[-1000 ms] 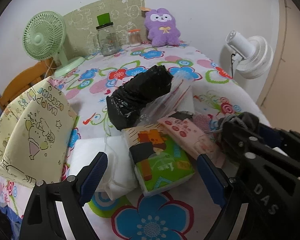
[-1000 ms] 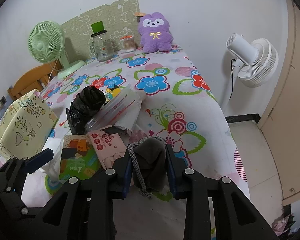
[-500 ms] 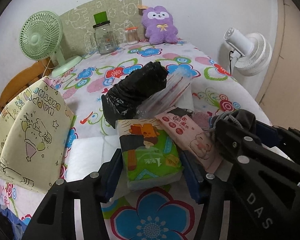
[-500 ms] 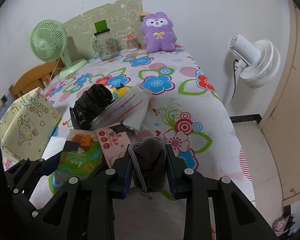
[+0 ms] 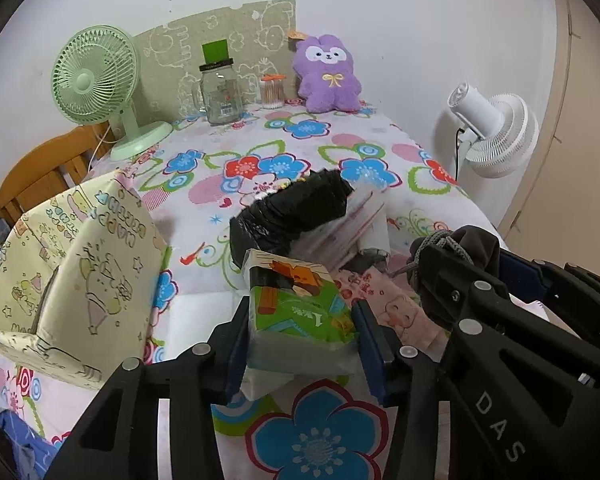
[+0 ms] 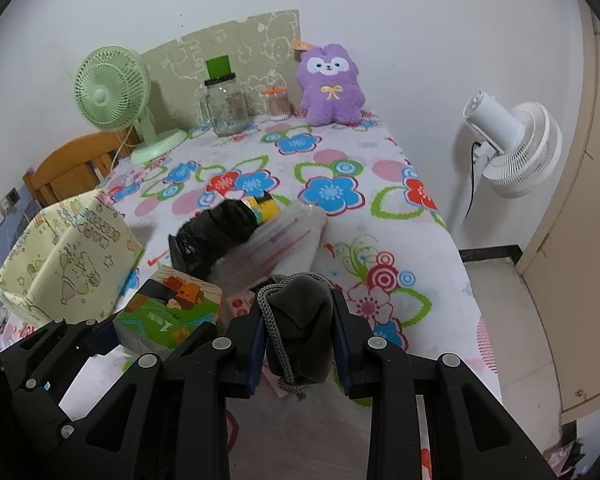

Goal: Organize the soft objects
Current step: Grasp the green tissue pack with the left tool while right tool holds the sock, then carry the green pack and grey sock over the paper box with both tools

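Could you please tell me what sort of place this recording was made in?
Probably a room in a home: a table under a flowered cloth, a purple plush toy against the wall, a green desk fan and a white floor fan.

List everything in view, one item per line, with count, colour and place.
tissue pack: 1, green and orange, between the left gripper's fingers
drawstring pouch: 1, dark grey, between the right gripper's fingers
black bag: 1, black, mid-table behind the tissue pack
clear zip bags: a bundle, clear with red lines, beside the black bag
pink pack: 1, pink, right of the tissue pack
storage box: 1, pale yellow fabric, table's left edge
plush toy: 1, purple, far end
glass jar: 1, clear, far end
cotton swab jar: 1, clear, beside the plush toy
desk fan: 1, green, far left
standing fan: 1, white, right of table
tablecloth: 1, floral
left gripper: 1, black
right gripper: 1, black
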A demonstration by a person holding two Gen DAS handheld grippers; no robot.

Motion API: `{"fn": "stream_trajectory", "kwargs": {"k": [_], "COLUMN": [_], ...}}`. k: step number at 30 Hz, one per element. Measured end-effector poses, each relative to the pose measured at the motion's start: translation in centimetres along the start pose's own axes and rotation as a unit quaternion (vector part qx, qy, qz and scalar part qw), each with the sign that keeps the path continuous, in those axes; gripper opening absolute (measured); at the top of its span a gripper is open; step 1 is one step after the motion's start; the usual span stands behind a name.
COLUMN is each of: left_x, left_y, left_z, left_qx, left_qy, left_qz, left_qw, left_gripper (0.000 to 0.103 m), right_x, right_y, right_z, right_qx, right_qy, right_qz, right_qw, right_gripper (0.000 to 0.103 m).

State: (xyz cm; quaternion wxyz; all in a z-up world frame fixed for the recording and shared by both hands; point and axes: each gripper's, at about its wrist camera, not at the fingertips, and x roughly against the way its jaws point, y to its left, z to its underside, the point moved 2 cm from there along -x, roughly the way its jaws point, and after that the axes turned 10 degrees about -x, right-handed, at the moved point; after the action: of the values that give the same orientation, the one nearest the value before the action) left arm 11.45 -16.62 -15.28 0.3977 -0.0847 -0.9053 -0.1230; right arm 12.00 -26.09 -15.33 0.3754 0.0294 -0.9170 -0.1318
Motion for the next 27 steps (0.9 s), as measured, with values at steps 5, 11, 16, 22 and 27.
{"fn": "stream_trajectory", "kwargs": {"k": [5,11,16,22,27], "left_x": [1.2,2.8,4.1,5.5,6.5], "left_y": [0.5,1.2,1.9,2.7,3.5], "left_z": [-0.7,-1.6,-2.1,-2.6,-2.8], "left_qx": [0.001,0.002,0.002,-0.001,-0.002], "left_qy": [-0.013,-0.028,-0.041,-0.055,-0.062], "left_qz": [-0.002,-0.003,-0.005,-0.006,-0.007], "left_qw": [0.9999,0.9996,0.9992,0.9985,0.998], "left_gripper": [0.049,0.049,0.048,0.048,0.048], "right_x": [1.3,2.9,4.2,5.6,6.4], "right_y": [0.7,1.7,2.5,3.5,4.5], "right_z": [-0.7,-1.6,-2.1,-2.7,-3.1], "right_qx": [0.001,0.004,0.006,0.01,0.013], "right_qy": [-0.013,-0.032,-0.045,-0.059,-0.066], "right_qz": [-0.002,-0.006,-0.008,-0.008,-0.01], "right_qw": [1.0,0.999,0.999,0.998,0.998], "right_gripper": [0.032,0.032,0.032,0.032,0.032]}}
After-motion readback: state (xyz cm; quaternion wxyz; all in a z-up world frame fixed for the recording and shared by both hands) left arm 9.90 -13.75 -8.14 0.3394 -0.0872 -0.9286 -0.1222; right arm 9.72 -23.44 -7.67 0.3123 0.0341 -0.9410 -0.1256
